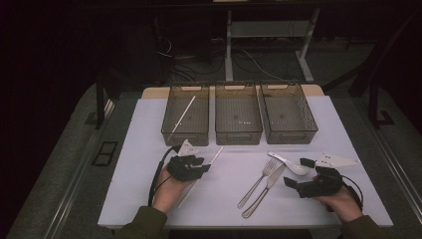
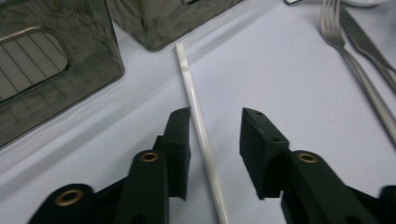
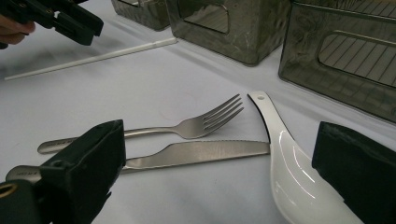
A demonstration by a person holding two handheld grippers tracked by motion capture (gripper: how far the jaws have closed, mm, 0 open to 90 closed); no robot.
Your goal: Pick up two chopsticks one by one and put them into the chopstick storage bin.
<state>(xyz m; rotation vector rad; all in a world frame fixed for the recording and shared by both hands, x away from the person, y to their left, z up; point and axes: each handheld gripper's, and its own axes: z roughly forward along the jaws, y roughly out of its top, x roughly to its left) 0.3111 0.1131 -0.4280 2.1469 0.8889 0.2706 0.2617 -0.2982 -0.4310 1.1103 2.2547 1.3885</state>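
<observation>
White chopstick, table's left half: left gripper jaws spread astride it. Right gripper spread around spoon. Risk: thin round chopstick rolls away, pinch misses.

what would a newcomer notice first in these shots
Three smoky plastic bins stand in a row at the table's far side, the left one holding a white chopstick. Nearer, the open left gripper straddles another white chopstick, while the open right gripper frames a white spoon.
</observation>
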